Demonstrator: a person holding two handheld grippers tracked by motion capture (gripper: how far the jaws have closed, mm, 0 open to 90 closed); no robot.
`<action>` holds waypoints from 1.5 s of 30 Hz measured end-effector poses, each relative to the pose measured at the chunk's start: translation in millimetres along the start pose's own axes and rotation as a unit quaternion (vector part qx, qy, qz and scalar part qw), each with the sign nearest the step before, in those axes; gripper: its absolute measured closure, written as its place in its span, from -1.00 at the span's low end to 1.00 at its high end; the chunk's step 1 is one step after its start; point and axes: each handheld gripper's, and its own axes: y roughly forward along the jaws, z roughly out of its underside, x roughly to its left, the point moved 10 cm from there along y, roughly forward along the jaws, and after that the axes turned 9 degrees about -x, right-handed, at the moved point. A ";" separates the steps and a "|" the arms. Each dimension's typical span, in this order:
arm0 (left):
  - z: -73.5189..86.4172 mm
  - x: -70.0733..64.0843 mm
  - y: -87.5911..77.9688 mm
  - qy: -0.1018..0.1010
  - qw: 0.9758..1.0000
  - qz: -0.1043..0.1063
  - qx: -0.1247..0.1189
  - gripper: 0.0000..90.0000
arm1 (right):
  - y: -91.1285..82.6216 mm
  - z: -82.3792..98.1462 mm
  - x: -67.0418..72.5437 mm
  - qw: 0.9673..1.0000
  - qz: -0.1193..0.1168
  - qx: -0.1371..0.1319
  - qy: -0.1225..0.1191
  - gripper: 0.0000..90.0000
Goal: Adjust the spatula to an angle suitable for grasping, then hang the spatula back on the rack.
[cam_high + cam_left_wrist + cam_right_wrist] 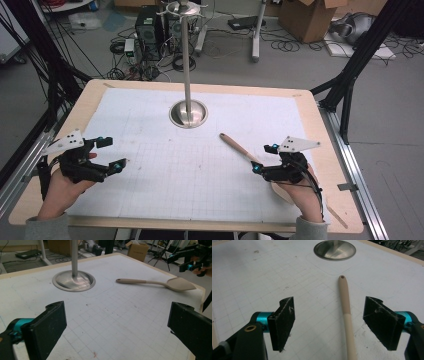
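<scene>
two jaws of the right gripper [329, 322] stand released around the spatula [345, 315] handle at lower centre; they should be centred before being clenched. the left gripper [117, 327] is held open.

Between my matt black, dust-scuffed pads [380, 322] lies a smooth beige spatula [160, 283] that looks like matt wood or silicone. Upper centre of the frame, the polished metal stand base [188, 113] gleams on white gridded paper [165, 170] over pale wood.
</scene>
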 end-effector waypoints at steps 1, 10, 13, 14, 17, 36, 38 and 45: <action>0.5 -0.3 -0.5 0.001 1.000 0.000 0.001 -0.94 | 0.4 0.7 -1.1 1.000 0.001 0.001 0.002 -0.44; -1.0 0.5 -11.4 0.001 1.000 -0.011 -0.005 -0.94 | 4.5 4.8 -12.1 1.000 0.007 0.009 0.003 -0.44; -1.1 1.4 -13.3 0.000 1.000 -0.012 -0.006 -0.94 | 7.0 7.9 -14.4 1.000 0.008 0.018 0.000 -0.44; -1.0 1.4 -13.6 0.000 1.000 -0.013 -0.006 -0.94 | 8.0 8.9 -15.0 1.000 0.010 0.022 0.000 -0.44; -0.6 1.6 -13.9 0.000 1.000 -0.012 -0.006 -0.94 | 10.3 11.2 -16.2 1.000 0.010 0.028 -0.001 -0.44; 2.0 1.4 -11.0 -0.003 1.000 -0.008 -0.001 -0.94 | 20.6 35.3 -25.0 0.997 0.004 0.077 -0.001 -0.44; 2.9 1.8 -11.1 -0.002 1.000 -0.009 0.000 -0.94 | 21.8 37.5 -25.6 0.997 0.001 0.082 -0.002 -0.44; 4.4 2.7 -12.9 -0.004 1.000 -0.012 0.001 -0.94 | 26.7 43.7 -30.1 0.995 0.002 0.095 0.001 -0.43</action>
